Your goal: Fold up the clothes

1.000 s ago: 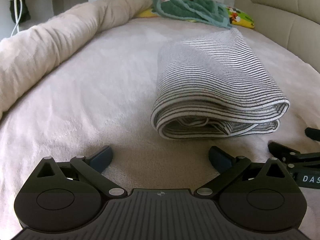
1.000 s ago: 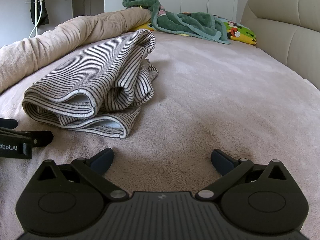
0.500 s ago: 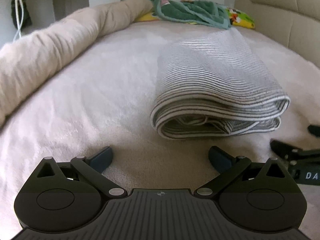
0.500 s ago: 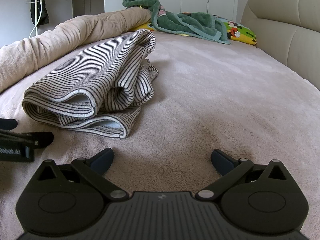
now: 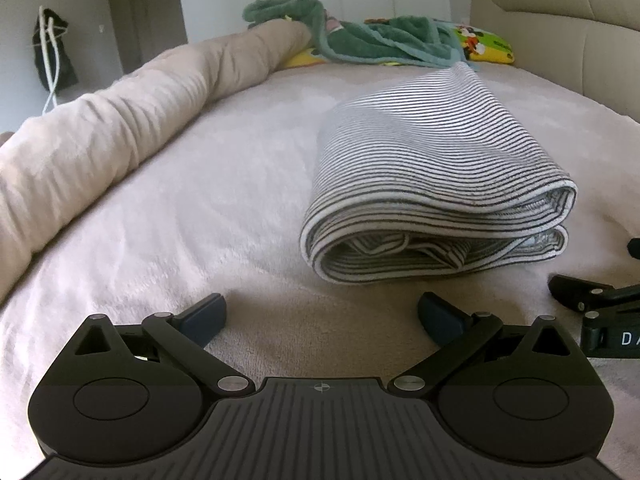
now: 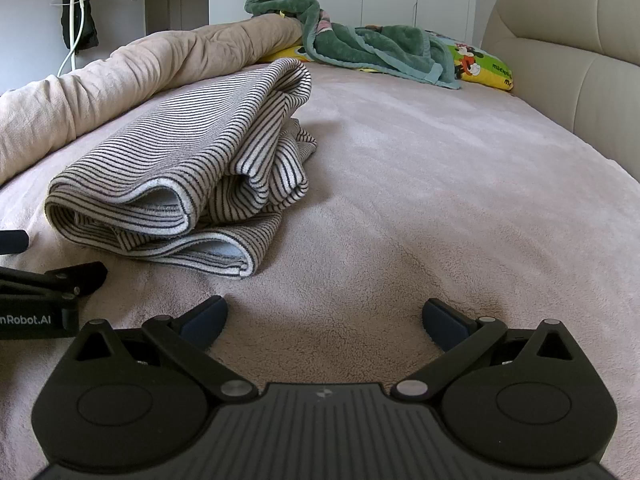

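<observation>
Striped grey-and-white garment [image 5: 432, 184], folded into a thick stack of layers, lies on the bed [image 5: 200, 216], ahead and slightly right of the left gripper [image 5: 322, 314] and ahead and left of the right gripper [image 6: 326, 316]. Both grippers rest low over the pinkish plush bed cover, each with its blue-padded fingers spread wide and nothing between them; neither touches the garment. In the left wrist view the near edge of the stack shows rounded folds at its left end and open hemmed edges at its right end. In the right wrist view looser folds bulge from the stack's right side. Each gripper appears at the edge of the other's view, just beside the garment's near edge: the right one at far right in the left wrist view, the left one at far left in the right wrist view. Left of the grippers a beige rolled duvet [image 6: 152, 68] runs along the bed; far ahead lie a green blanket [image 6: 360, 44] and a yellow cartoon pillow [image 6: 480, 60]. To the right stands a beige padded headboard [image 6: 568, 64].
</observation>
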{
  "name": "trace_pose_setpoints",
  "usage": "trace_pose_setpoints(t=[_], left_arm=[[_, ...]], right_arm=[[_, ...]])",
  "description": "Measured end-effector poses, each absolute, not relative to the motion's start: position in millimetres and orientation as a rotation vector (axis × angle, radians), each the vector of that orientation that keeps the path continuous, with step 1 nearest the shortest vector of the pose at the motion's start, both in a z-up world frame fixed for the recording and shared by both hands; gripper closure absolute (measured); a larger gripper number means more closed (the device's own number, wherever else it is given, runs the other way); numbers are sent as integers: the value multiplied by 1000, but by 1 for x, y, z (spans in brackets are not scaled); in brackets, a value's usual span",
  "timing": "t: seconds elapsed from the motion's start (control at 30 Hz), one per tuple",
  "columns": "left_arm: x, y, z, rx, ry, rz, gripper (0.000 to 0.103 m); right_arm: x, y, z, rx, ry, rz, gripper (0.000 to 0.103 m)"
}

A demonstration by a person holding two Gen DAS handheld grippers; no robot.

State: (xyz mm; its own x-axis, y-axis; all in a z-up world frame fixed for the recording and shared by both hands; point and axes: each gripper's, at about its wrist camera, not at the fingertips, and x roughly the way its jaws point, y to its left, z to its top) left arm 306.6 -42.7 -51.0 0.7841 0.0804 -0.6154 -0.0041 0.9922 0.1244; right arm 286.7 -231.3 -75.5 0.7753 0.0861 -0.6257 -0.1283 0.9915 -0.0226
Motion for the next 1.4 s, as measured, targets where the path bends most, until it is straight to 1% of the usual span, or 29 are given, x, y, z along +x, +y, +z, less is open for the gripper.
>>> trace_pose_setpoints(t=[0.37, 0.67, 1.4], left_arm=[[311, -40, -50, 116, 681, 39, 0], [329, -26, -43, 42, 801, -8, 0], [320, -35, -48, 103, 764, 17, 0]], right_arm=[[287, -231, -75, -65, 674, 116, 0], [289, -232, -74, -62, 686, 117, 0], [287, -232, -74, -52, 692, 119, 0]])
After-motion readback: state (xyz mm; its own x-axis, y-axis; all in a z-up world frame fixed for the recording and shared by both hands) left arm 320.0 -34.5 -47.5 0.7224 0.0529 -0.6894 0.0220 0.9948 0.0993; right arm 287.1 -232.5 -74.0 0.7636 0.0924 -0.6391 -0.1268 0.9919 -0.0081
